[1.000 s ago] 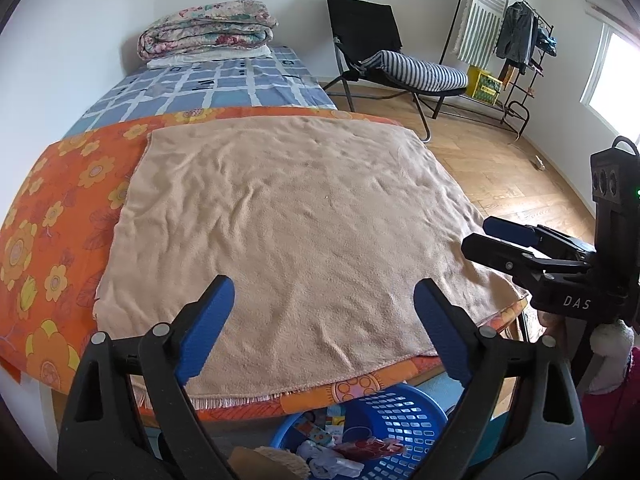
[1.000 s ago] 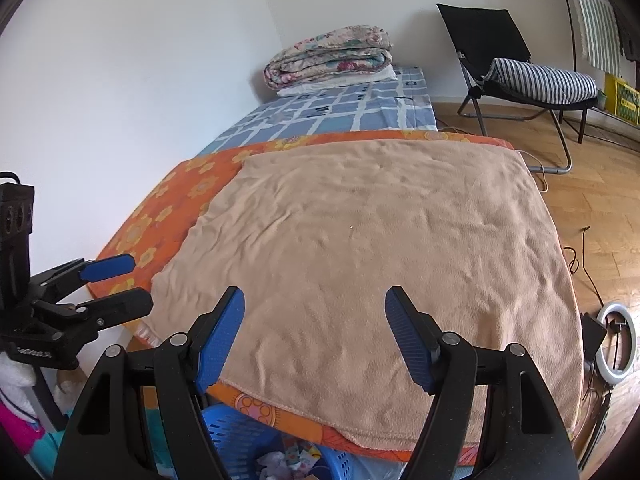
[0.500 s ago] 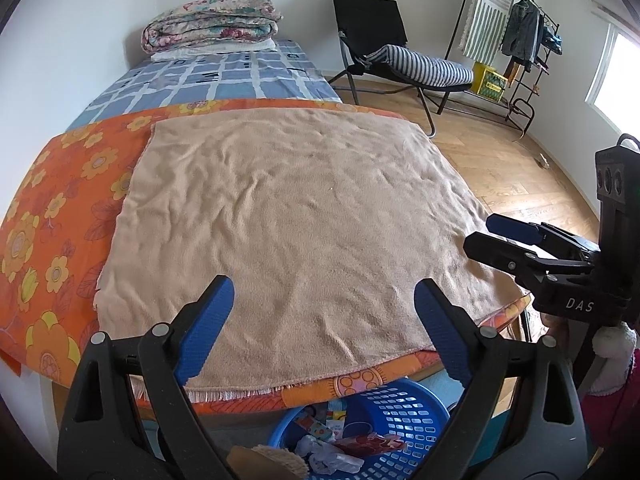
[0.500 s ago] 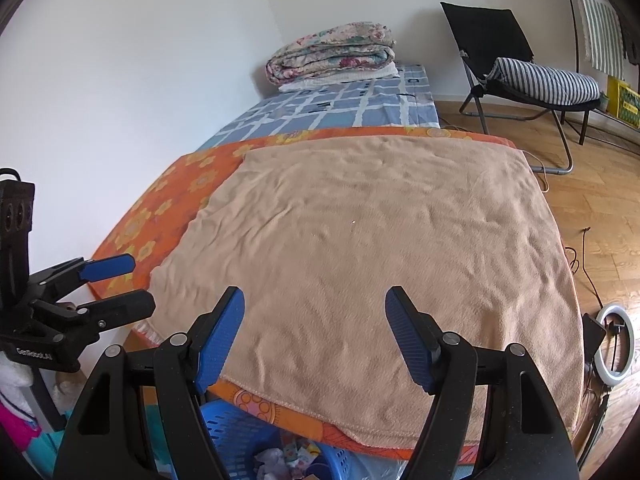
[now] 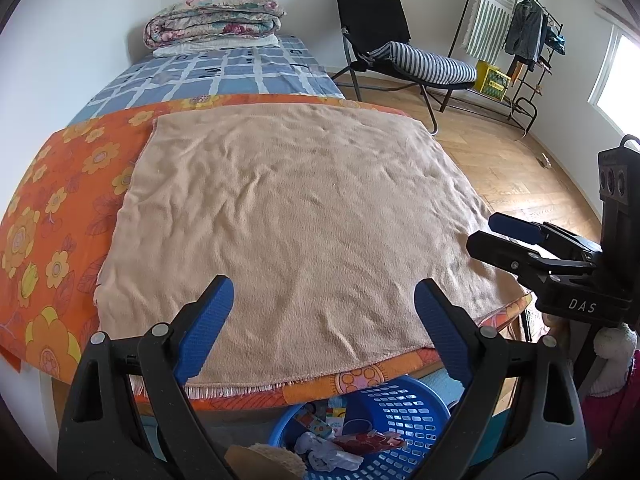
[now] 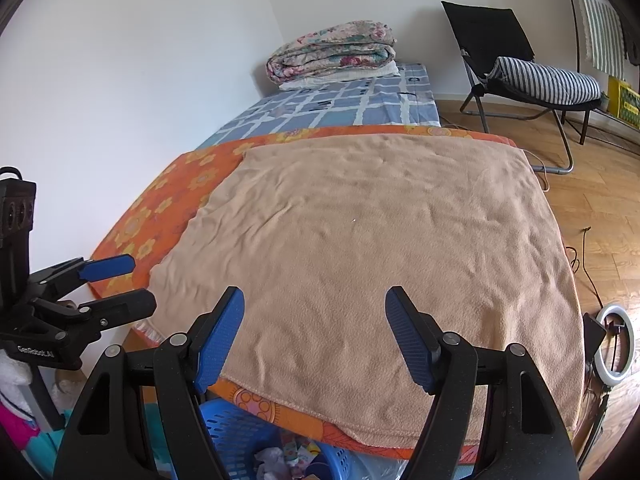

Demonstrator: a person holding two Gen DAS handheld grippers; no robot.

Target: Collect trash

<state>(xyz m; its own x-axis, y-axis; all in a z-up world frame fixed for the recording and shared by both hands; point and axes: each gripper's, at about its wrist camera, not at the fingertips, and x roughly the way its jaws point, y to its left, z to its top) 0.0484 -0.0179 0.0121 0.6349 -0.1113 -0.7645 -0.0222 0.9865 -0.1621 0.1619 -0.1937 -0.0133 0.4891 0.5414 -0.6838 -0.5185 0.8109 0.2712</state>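
Both my left gripper (image 5: pixel 322 316) and right gripper (image 6: pixel 315 330) hover spread and empty over the blanket (image 5: pixel 292 216); trash fills the near basket (image 5: pixel 404 412), so I should scan carefully.

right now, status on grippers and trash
Left gripper open, empty. Right gripper open, empty. Trash in blue basket below bed edge. Nothing in the way.

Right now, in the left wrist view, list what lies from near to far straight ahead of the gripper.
blue basket holding trash → left gripper, open → tan blanket → orange flowered cover → blue checked sheet → folded floral quilt against the wall
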